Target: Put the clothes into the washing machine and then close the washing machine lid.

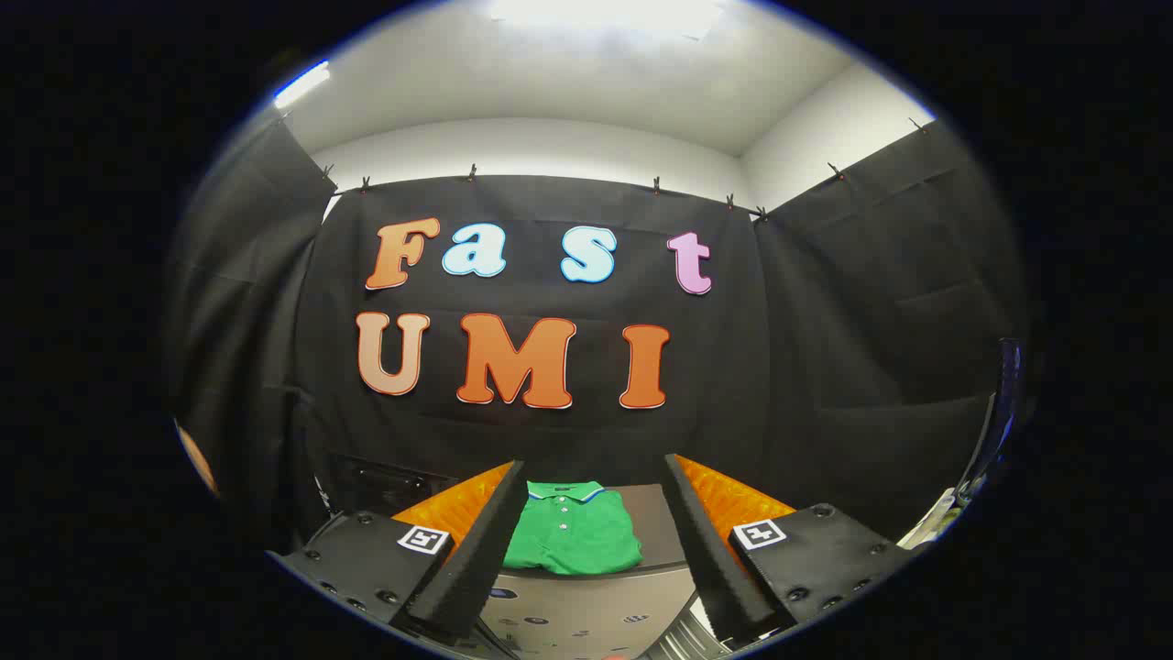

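- Claw spreading wide, fingers far apart and pinching nothing.
- Green shirt lying folded and flat, seen in the gap between the two fingers, a bit beyond their tips and nearer the left finger.
- Not touching the shirt; both fingers staying apart from it.
- Shirt showing a collar with a light stripe and small buttons down the front, collar pointing to the far side.
- Shirt resting on a flat grey top, with its near edge sitting close to the top's near rim.
- Grey top reaching out to the right of the shirt, bare there.
- Lighter grey front panel sitting below the rim, near the claw, with small round marks on it.
- Black cloth wall hanging on the far side, well behind the shirt.
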